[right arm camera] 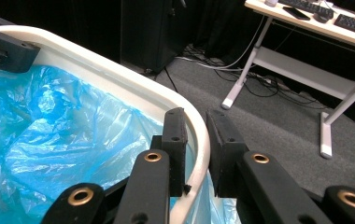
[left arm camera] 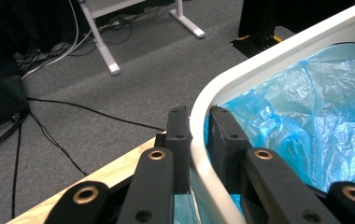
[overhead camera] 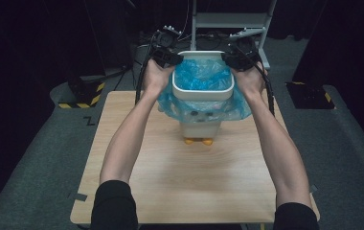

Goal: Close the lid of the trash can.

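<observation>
A white bin [overhead camera: 200, 125] with orange feet [overhead camera: 198, 141] stands on the far part of the wooden table [overhead camera: 194, 187]. A blue plastic bag [overhead camera: 203, 74] lines it and spills out under its white rim [overhead camera: 203, 94]. My left gripper [overhead camera: 171, 60] is at the rim's far left corner. In the left gripper view my left gripper [left arm camera: 199, 113] has one jaw outside the rim [left arm camera: 222, 84] and one inside against the bag [left arm camera: 315, 107], clamped on it. My right gripper [overhead camera: 233, 59] holds the far right corner the same way; my right gripper [right arm camera: 196, 115] straddles the rim [right arm camera: 119, 77].
Grey carpet [overhead camera: 343, 143] surrounds the table. A white metal desk frame [overhead camera: 228, 21] and loose cables [left arm camera: 73, 107] lie beyond the bin. Yellow-black striped blocks [overhead camera: 82, 98] sit on the floor at left and right. The near half of the tabletop is bare wood.
</observation>
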`<state>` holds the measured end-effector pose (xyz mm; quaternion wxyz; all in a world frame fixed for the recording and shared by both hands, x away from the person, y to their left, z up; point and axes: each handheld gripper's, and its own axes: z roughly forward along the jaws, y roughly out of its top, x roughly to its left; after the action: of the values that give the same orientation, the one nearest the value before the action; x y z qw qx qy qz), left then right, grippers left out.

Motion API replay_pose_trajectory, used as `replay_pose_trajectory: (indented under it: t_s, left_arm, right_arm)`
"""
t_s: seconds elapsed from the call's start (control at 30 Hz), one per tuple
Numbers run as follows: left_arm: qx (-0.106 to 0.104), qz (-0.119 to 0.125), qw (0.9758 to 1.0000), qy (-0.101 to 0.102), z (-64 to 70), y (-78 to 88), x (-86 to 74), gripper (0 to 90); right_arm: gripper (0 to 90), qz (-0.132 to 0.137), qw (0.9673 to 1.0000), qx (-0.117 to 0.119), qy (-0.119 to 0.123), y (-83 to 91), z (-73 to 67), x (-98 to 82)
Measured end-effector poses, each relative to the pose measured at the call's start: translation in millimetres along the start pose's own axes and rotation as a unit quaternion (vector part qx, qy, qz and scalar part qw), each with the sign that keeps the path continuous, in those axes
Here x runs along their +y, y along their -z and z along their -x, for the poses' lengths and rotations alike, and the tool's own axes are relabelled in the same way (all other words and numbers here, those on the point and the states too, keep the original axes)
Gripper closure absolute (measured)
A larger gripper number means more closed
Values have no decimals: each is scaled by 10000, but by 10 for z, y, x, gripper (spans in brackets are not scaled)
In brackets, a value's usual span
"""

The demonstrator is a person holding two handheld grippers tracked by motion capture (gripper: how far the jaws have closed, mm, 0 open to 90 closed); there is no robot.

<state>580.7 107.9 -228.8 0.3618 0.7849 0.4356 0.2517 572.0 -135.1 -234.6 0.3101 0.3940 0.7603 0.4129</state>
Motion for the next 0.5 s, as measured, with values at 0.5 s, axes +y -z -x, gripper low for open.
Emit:
replay_pose_trajectory:
  t_s: [0.5]
  left_arm:
    - [-55,308,9995,56,7,34,-77,763]
  right_arm:
    - [789,-4,9999,-70,83,6,-20,-13]
